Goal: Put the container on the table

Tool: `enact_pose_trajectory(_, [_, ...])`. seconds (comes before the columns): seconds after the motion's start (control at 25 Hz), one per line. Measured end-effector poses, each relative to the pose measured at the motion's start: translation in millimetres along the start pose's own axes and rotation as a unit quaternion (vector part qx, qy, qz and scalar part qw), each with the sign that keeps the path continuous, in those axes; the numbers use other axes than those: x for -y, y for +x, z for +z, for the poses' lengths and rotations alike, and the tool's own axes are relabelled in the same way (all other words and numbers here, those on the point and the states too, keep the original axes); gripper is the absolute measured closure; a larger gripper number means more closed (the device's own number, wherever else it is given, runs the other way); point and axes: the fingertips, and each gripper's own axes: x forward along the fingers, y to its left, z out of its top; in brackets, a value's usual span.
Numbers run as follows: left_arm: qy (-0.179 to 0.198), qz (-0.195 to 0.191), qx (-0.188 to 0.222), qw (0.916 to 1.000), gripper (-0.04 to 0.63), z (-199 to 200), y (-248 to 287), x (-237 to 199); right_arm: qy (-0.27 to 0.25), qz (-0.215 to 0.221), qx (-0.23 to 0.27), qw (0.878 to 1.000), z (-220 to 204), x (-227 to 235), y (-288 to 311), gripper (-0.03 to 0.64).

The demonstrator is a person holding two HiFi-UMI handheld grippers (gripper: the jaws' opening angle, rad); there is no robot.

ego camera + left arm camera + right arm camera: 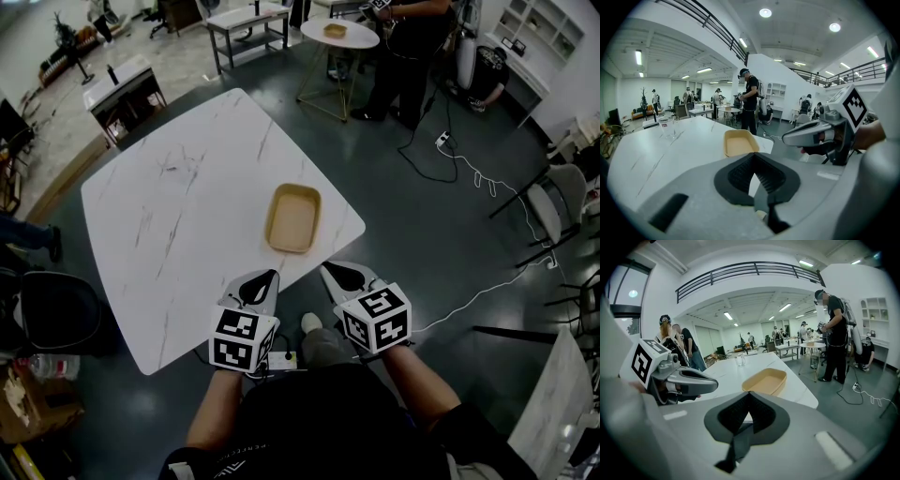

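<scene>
Shallow tan rectangular container (293,217) on white marble table (187,206): likely light, stiff; pinch rim. Pressed together, empty: left gripper (265,278), right gripper (334,273).

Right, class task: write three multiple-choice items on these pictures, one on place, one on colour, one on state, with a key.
1. Where is the container? A on the floor; B on the white marble table, near one edge; C on a chair.
2. What colour is the container? A blue; B black; C tan.
3. How do the left tool and right tool stand? A both shut, empty; B both wide open; C one gripping the container.
Key: 1 B, it rests on the tabletop; 2 C, tan in every view; 3 A, each gripper view shows jaws together, nothing between.
</scene>
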Motion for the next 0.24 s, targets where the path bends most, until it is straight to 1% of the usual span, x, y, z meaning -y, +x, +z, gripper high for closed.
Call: enact_pose_trajectory(0.24, [-0.001, 0.004, -0.005, 1.0000, 0.598, -3.2, 1.8, -6.4, -0.006, 0.002, -0.001, 1.000, 3.1, -1.8, 8.3, 0.617])
